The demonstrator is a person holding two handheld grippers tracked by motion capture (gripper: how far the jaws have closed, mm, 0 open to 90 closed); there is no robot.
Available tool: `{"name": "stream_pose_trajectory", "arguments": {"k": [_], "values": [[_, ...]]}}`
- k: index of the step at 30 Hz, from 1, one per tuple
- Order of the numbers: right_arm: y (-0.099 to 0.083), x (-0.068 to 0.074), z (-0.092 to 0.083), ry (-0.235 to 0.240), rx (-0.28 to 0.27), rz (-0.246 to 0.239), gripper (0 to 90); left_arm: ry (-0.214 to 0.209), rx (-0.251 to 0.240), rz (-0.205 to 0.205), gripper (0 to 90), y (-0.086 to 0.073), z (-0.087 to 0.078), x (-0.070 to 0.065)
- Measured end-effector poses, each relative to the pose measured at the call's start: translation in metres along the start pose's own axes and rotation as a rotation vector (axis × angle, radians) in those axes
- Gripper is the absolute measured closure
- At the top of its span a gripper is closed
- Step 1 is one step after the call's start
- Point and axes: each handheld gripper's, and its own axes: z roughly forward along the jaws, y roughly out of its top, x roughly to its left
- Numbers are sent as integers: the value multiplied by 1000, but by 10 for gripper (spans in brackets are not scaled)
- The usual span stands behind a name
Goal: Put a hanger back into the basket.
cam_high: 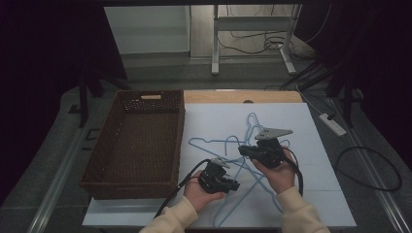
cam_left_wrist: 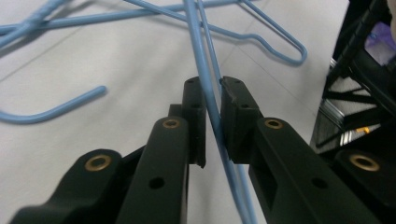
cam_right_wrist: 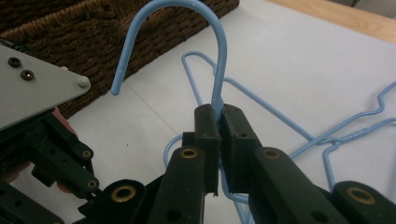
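You had your right gripper [cam_right_wrist: 219, 123] clamped on the neck of a blue wire hanger [cam_right_wrist: 212, 56], its fingers pressed together just below the hook. Your left gripper [cam_left_wrist: 212, 100] had its fingers closed on blue hanger wires [cam_left_wrist: 205, 70] low over the white tabletop [cam_high: 316, 145]. The hangers lay tangled mid-tabletop, the wicker basket [cam_high: 133, 145] just beside them on the left, bare tabletop on the right.
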Motion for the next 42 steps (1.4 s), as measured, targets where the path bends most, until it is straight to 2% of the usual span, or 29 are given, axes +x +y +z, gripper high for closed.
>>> {"name": "stream_pose_trajectory", "arguments": {"k": [2,6,9,12,18,22,27,34,42], "values": [[0,-1,-4,0,-27,6,833,10,-19,-20,831,0,-3,1],[-3,-1,-20,-15,-99,20,668,28,-64,-42,861,1,-12,2],[-8,0,-35,-25,-145,15,596,17,-104,-55,862,1,-17,2],[-17,1,-51,-33,-177,1,543,10,-132,-41,862,2,-24,-2],[-40,-2,-71,-71,-210,-1,456,13,-166,-10,863,7,-39,-9],[-52,-8,-77,-71,-207,16,428,15,-185,-2,863,10,-50,-11],[-65,-14,-79,-75,-194,11,415,22,-209,18,862,14,-68,-13],[-75,-20,-74,-90,-157,3,412,30,-256,47,863,19,-104,-13],[-81,-25,-67,-94,-135,17,407,71,-320,57,863,19,-150,0]]}}
